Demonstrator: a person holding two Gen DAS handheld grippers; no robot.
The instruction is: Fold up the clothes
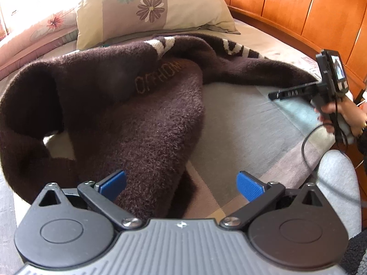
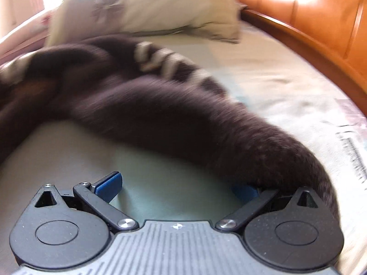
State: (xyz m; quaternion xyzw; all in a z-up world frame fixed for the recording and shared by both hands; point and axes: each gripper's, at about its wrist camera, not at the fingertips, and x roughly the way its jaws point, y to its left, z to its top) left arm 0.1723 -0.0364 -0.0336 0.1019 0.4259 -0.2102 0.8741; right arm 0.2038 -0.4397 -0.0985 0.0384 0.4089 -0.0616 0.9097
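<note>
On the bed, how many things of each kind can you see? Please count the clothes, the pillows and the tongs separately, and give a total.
Brown sweater: 1
Flowered pillows: 2, the upright front one and a flatter one behind it at the left
Tongs: 2, the left tongs and the right tongs, both open
Total: 5

Fuzzy dark-brown sweater [image 1: 128, 105] with white-patterned bands, rumpled and half-folded, sleeve outstretched across the bed.
</note>
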